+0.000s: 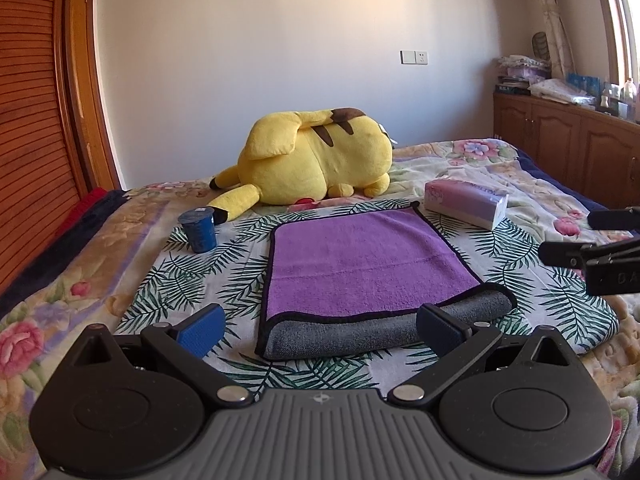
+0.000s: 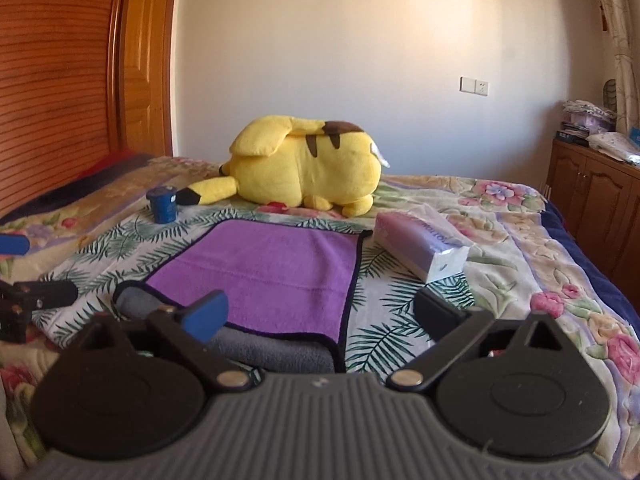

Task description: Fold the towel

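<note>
- The left gripper [image 1: 320,334] has its blue-padded fingers [image 1: 202,330] spread wide apart and grips nothing; it hovers over the near edge of the towel.
- The right gripper [image 2: 320,320] is likewise spread wide and empty, over the towel's near right corner.
- The blue cup [image 1: 199,230] stands upright near the far left corner of the leaf-print cloth [image 1: 192,280], which covers the floral bed [image 1: 48,300].
- The towel [image 1: 360,264] lies flat in the middle of that cloth, purple side up, its near edge rolled so the grey underside [image 1: 340,334] shows.
- The yellow plush toy [image 1: 316,156] lies on its side beyond the cloth's far edge.
- The tissue pack [image 1: 466,202] lies off the towel's far right corner, apart from it.
- A wooden cabinet [image 1: 560,136] lines the wall beyond the bed's right edge.
</note>
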`<state>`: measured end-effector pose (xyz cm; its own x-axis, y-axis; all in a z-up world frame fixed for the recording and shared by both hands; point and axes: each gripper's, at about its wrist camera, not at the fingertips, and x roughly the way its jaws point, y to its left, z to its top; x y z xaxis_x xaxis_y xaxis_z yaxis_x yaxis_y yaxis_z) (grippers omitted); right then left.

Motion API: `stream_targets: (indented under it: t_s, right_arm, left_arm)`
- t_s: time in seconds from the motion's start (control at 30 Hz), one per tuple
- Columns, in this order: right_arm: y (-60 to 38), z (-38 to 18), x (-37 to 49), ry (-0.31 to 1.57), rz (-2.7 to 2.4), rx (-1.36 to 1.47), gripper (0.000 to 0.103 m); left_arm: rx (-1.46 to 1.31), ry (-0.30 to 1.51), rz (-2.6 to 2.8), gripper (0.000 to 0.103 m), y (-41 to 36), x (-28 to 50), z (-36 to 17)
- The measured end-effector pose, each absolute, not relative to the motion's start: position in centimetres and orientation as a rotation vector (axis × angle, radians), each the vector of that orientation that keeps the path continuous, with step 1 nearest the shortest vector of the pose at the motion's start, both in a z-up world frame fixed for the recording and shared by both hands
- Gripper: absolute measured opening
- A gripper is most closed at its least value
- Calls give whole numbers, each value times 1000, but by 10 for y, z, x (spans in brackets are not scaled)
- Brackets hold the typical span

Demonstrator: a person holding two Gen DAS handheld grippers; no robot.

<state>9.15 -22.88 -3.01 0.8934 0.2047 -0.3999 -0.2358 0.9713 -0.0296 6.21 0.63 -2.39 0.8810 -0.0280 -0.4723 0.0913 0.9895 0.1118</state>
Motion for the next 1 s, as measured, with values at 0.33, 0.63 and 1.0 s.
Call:
stream_targets:
  t_s: [0.33,0.63,1.0]
  right_arm:
    - [-221,-39,110,460,267,-107,88]
    - [-217,-49,129,507,296,-120,85]
    - [-212,-59,148,567,350,-123,68]
  left_arm:
    - [121,543,-102,84,9,85,-33]
    - [98,614,-122,77,18,107,-45]
    - [104,653,-134,58,27,133,-58]
